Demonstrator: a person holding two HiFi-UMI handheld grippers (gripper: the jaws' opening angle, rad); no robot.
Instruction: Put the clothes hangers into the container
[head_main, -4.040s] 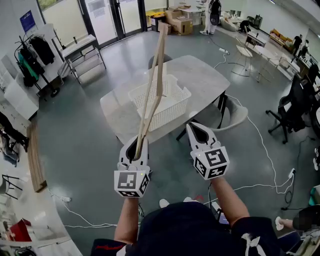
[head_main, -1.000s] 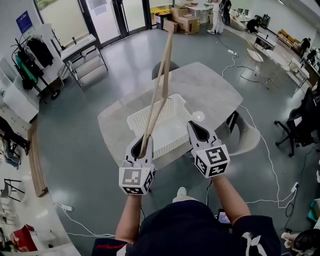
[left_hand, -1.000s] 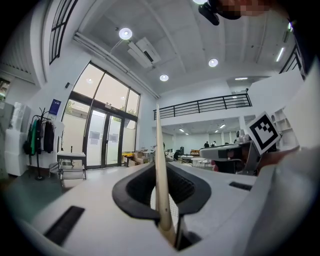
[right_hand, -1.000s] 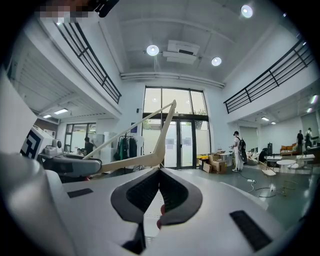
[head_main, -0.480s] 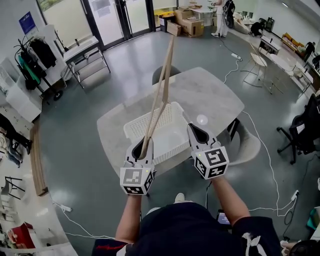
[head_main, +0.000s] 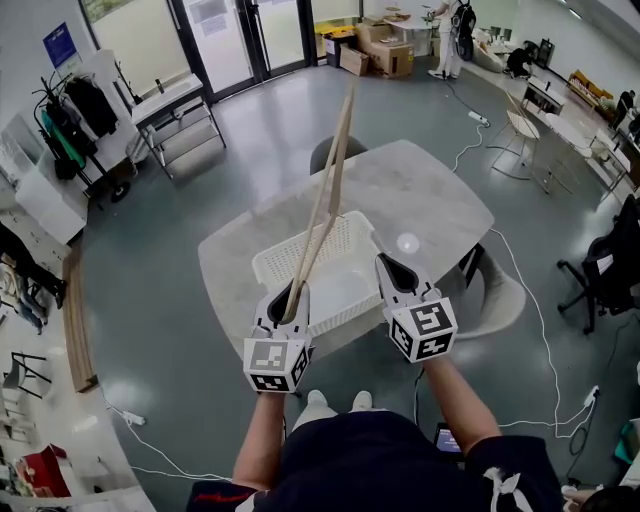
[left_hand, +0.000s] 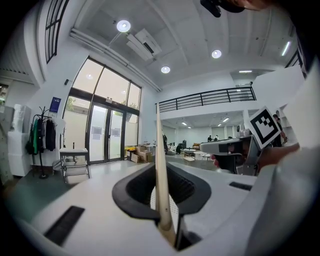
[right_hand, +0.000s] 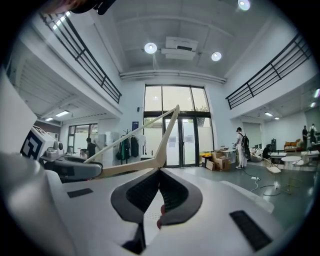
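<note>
Near:
- The left gripper (head_main: 284, 300) is closed on the lower end of the wooden hanger (head_main: 325, 190). Its jaws are kept narrowly apart by the wood clamped between them.
- The hanger is carried upright, tilted forward over the white basket (head_main: 280, 250).
- The right gripper (head_main: 392, 265) is closed to a slit, and nothing is held in it.

Change:
- A few seconds ago the basket lay well ahead of both grippers. It has since been closed on, and its near rim now sits just under their tips.
- The grip on the hanger has not been altered.
- The approach is judged done. Lowering and release are still left.

Farther:
- No hanger is seen in the basket, which is set on the pale table (head_main: 440, 195).
- A dark chair (head_main: 325, 152) is tucked in at the table's far edge.
</note>
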